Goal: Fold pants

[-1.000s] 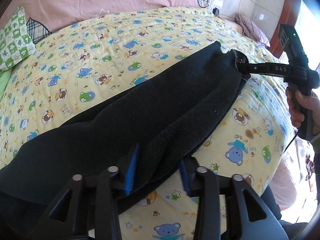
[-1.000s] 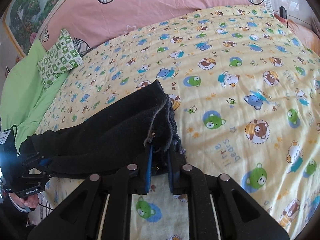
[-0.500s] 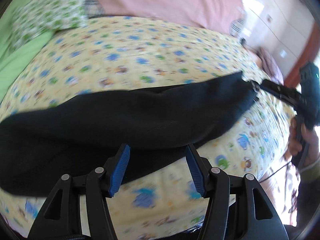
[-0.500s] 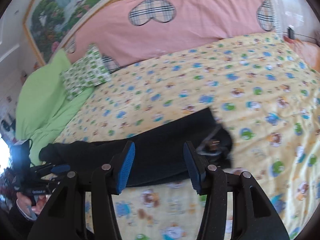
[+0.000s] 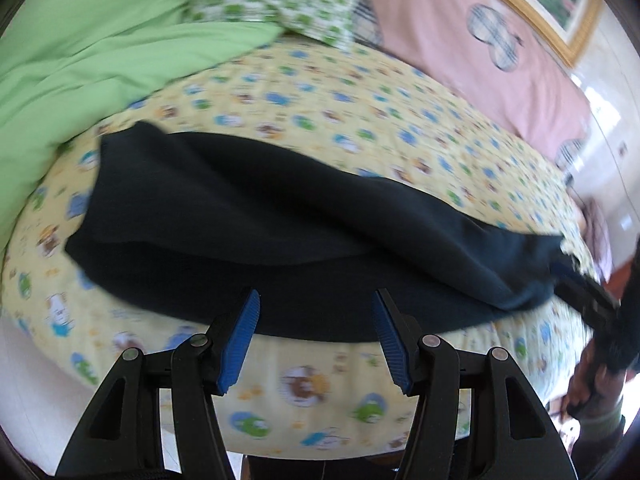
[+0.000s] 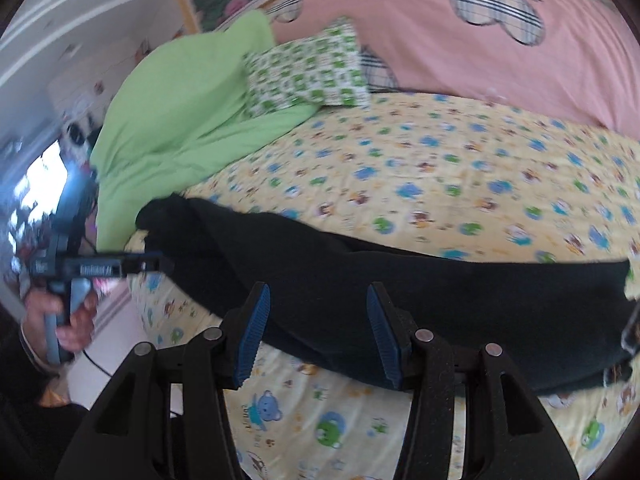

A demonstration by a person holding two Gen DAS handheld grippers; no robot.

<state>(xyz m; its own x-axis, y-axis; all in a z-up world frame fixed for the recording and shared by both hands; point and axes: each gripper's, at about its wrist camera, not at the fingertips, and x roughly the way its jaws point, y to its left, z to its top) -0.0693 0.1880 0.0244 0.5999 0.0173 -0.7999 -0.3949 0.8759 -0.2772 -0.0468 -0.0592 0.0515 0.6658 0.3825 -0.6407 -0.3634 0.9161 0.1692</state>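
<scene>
The black pants [image 5: 280,220] lie stretched lengthwise across the yellow cartoon-print bedspread [image 5: 360,120], doubled leg over leg. My left gripper [image 5: 316,300] stands open just short of their near edge, with nothing pressed between its blue pads [image 5: 240,340]. In the right wrist view the pants [image 6: 420,300] run from left to right, and my right gripper [image 6: 317,292] is open over their near edge, holding nothing. The left gripper [image 6: 156,264] shows by the pants' left end, held by a hand [image 6: 72,320]. The right gripper [image 5: 588,300] shows blurred at the pants' right end.
A green duvet [image 6: 180,112] is heaped at the bed's left, with a green-patterned pillow [image 6: 312,68] and a pink quilt [image 6: 480,40] behind. The bed's front edge [image 5: 320,432] drops off close below my left gripper, with pale floor [image 5: 32,380] at the left.
Both grippers have let go of the pants and opened. Both have drawn back from the cloth and swung round. The pants now lie loose on the bedspread.
</scene>
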